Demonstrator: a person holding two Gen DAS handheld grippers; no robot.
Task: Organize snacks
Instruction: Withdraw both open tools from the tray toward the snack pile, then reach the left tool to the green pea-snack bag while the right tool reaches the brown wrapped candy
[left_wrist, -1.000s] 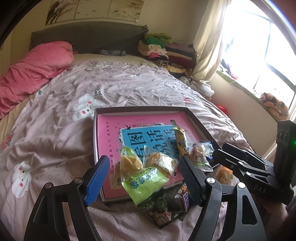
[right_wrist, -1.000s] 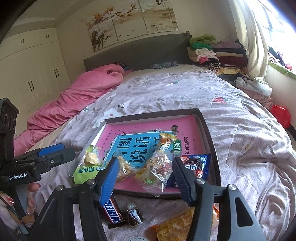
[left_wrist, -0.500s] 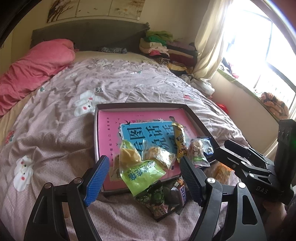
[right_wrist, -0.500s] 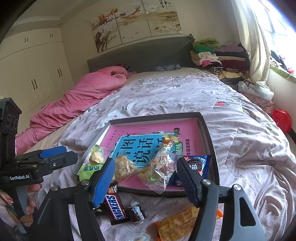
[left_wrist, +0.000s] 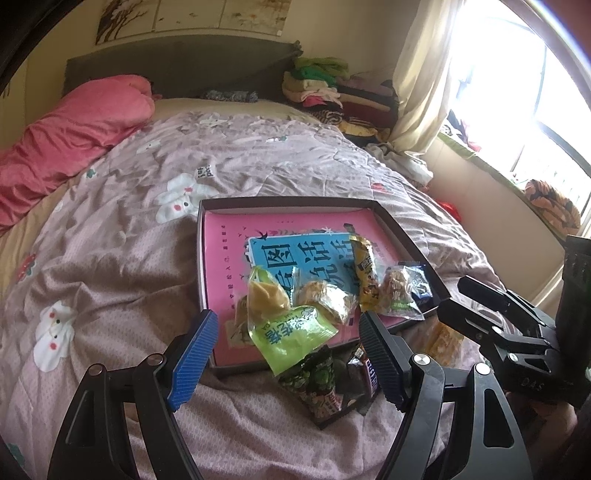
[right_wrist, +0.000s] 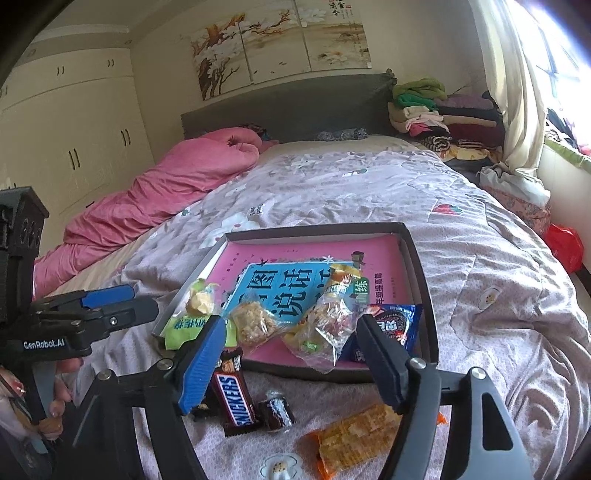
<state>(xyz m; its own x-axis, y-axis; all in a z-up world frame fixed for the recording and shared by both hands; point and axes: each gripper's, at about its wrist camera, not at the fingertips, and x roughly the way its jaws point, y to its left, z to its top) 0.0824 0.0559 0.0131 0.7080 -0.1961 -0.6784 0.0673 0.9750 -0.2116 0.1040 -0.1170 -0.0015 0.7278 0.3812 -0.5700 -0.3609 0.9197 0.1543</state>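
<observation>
A dark shallow tray (left_wrist: 406, 243) on the bed holds a pink and blue book with several snack packets at its near edge. My left gripper (left_wrist: 287, 315) is open and hovers short of a green packet (left_wrist: 295, 336) that hangs over the tray's rim. My right gripper (right_wrist: 291, 319) has its jaws opening. A clear packet of sweets (right_wrist: 325, 328) lies in the tray just beyond them, untouched by the pads. A Snickers bar (right_wrist: 236, 398), a small dark candy (right_wrist: 277, 408) and an orange cracker packet (right_wrist: 358, 439) lie loose on the quilt below it.
A blue biscuit packet (right_wrist: 395, 325) sits in the tray's near right corner. A dark green packet (left_wrist: 317, 384) lies on the quilt in front of the tray. A pink duvet (right_wrist: 155, 199) is bunched at the left. Folded clothes (right_wrist: 443, 118) are piled by the headboard.
The right gripper's jaws have widened and it has drawn back a little from the tray, leaving the clear packet lying there. The left gripper has hardly moved.
</observation>
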